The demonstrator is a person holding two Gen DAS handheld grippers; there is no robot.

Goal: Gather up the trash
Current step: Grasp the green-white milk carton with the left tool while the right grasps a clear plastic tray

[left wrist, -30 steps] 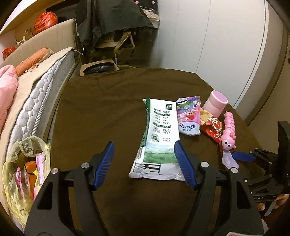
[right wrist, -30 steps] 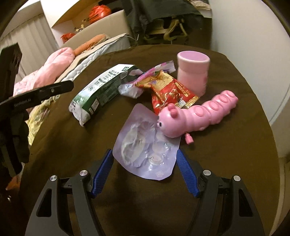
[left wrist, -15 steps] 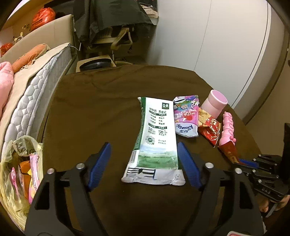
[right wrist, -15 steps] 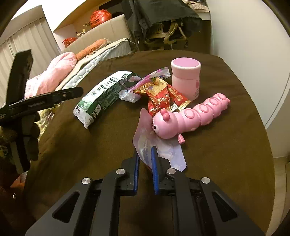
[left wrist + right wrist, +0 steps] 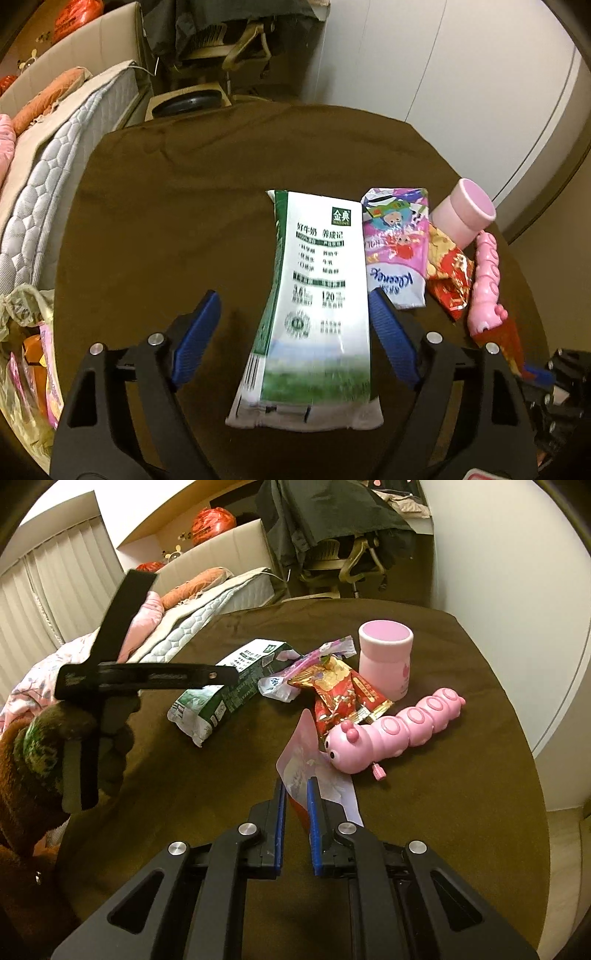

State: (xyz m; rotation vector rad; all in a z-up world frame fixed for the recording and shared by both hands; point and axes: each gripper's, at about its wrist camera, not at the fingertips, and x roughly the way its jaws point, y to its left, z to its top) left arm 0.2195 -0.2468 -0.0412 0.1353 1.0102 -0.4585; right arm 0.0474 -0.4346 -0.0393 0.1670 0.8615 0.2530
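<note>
Right gripper (image 5: 295,794): fingers pinched on thin lilac plastic blister sheet (image 5: 299,746), near pink caterpillar toy (image 5: 395,727) on brown table (image 5: 443,812). Lift straight up, clear of toy. Left gripper (image 5: 291,314): fingers wide, astride flattened green-white milk carton (image 5: 317,295); lower squarely before closing.

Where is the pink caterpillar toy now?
In the right wrist view the pink caterpillar toy lies on the brown table, right of centre, beside the red snack wrapper and in front of the pink cup.
</note>
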